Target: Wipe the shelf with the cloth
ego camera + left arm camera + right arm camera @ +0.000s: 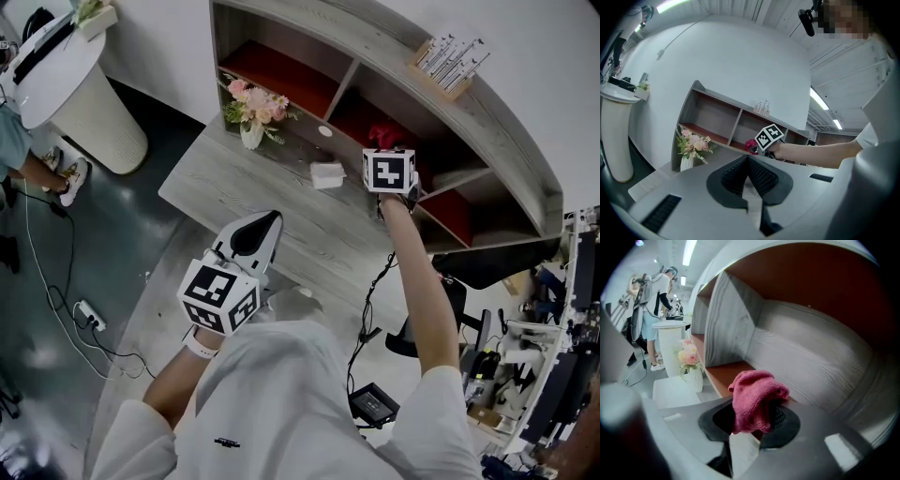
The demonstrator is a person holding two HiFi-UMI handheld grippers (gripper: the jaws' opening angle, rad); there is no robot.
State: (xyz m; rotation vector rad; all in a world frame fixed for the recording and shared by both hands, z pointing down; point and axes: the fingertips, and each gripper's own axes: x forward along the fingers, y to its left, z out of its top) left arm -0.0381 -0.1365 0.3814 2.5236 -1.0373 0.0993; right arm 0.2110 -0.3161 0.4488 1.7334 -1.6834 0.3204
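One cloth [755, 397] gripped by right tool [757, 416] — left tool [747, 159] closed — one shelf [806, 357].

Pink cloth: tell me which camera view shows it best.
The right gripper view. The pink cloth sits at its centre, bunched and pinched in the right claw, with the knit plain to see. The head view shows only a red scrap of it behind the marker cube. The left gripper view shows a small pink spot far off.

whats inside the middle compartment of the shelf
Only the pink cloth, clamped in the right gripper, over the compartment's red-brown floor; its grey wood back wall is bare. The floor patch under the cloth and gripper is covered, so unseen.
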